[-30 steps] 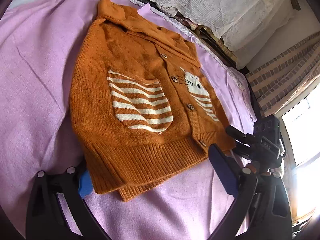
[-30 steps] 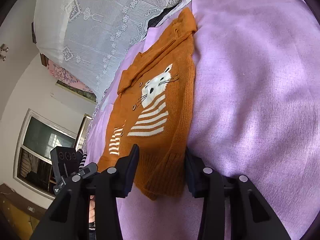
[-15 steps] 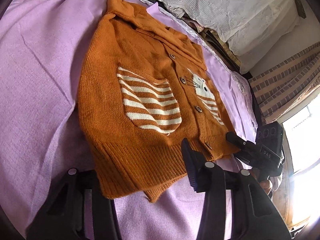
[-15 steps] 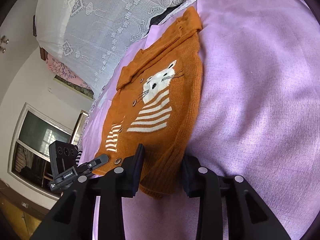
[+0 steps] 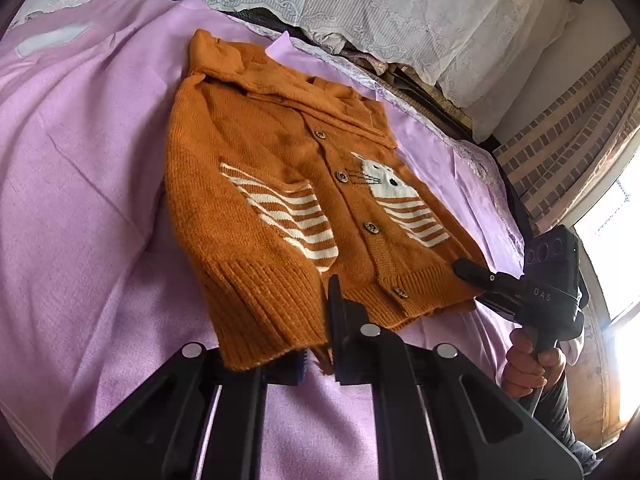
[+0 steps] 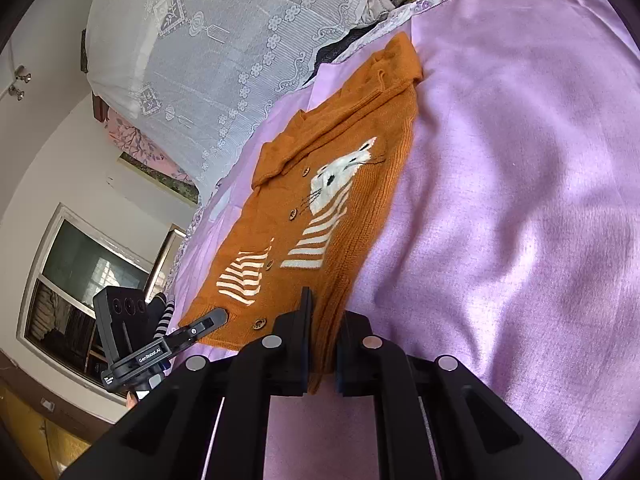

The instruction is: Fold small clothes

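Note:
A small orange knitted cardigan with a white cat, cream stripes and wooden buttons lies flat on a lilac bedspread, sleeves folded under. My left gripper is shut on the ribbed hem at its left corner. My right gripper is shut on the ribbed hem at the other corner of the cardigan. Each gripper shows in the other's view: the right one and the left one, both at the hem.
A lace-covered pile of bedding lies along the far edge of the bed. A brick-pattern curtain and bright window are at the right. A window and a wall are left of the bed in the right wrist view.
Both grippers have moved in onto the hem and closed on it. The left one was wide open a second ago; the right one narrowed its gap onto the fabric.

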The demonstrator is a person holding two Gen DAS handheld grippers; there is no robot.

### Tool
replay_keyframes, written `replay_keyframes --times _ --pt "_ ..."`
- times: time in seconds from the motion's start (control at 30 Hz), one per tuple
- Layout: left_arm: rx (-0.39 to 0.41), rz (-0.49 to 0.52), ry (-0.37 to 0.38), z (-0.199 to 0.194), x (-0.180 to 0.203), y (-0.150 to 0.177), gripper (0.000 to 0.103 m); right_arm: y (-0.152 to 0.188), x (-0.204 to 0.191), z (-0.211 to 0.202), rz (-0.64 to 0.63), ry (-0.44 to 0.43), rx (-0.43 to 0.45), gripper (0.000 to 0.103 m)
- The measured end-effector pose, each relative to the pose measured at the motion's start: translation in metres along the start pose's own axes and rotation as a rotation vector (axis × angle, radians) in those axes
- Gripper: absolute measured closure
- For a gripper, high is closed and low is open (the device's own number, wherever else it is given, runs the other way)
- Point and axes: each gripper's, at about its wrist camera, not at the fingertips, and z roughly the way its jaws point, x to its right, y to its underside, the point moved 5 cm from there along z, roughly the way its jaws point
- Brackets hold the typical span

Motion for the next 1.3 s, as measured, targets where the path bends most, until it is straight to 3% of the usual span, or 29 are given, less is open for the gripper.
replay_keyframes --times 0.2,0.8,1.3 --pt "0.016 -0.006 0.025 -0.006 0.001 -0.026 0.095 -0.025 -0.013 -0.008 0.02 -0.048 0.023 0.094" --pt "0.159 0.034 -0.008 -0.016 0.014 -0.134 0.095 -0.116 -0.039 0.006 0.066 -0.104 0.129 0.097" --pt "0.195 0.031 -0.025 0.013 -0.001 -0.201 0.095 -0.188 -0.033 0.046 0.108 -0.161 0.187 0.097"
